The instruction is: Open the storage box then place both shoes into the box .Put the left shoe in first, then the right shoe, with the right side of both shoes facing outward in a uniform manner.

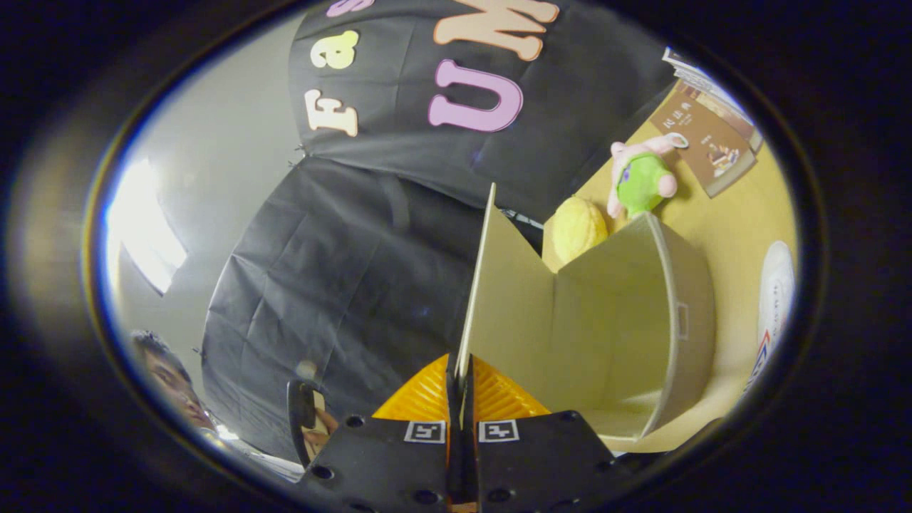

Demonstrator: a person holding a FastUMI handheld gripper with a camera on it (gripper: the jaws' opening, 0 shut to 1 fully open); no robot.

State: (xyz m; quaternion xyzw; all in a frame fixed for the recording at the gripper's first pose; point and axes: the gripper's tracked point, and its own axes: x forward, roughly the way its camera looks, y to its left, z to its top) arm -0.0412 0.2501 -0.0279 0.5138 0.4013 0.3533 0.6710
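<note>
In the gripper view, your gripper [462,388] has its jaws pressed nearly together on the thin edge of the beige cardboard lid flap [506,299] of the storage box; the flap stands on edge between the two fingers and runs straight away from them. The view is tilted hard, so the yellow desk [741,214] rises along one side rather than lying flat.

The beige cardboard storage box [662,313] sits just beyond the jaws, beside the raised flap, with its open mouth turned toward you. You can see its pale inner walls and floor, and a small rectangular slot on its outer side wall. What you can see of the inside holds no shoe.

Past the box, on the desk, lies a white shoe with red and blue markings [773,313], well apart from the jaws and close to the box's outer wall; the fisheye squeezes it, so you cannot tell which shoe it is. Behind the box sits a round yellow plush ball [576,229], touching or just beside the box's far edge. Near it lies a pink plush toy with a green front [641,178], and further on a brown booklet [709,146].
</note>
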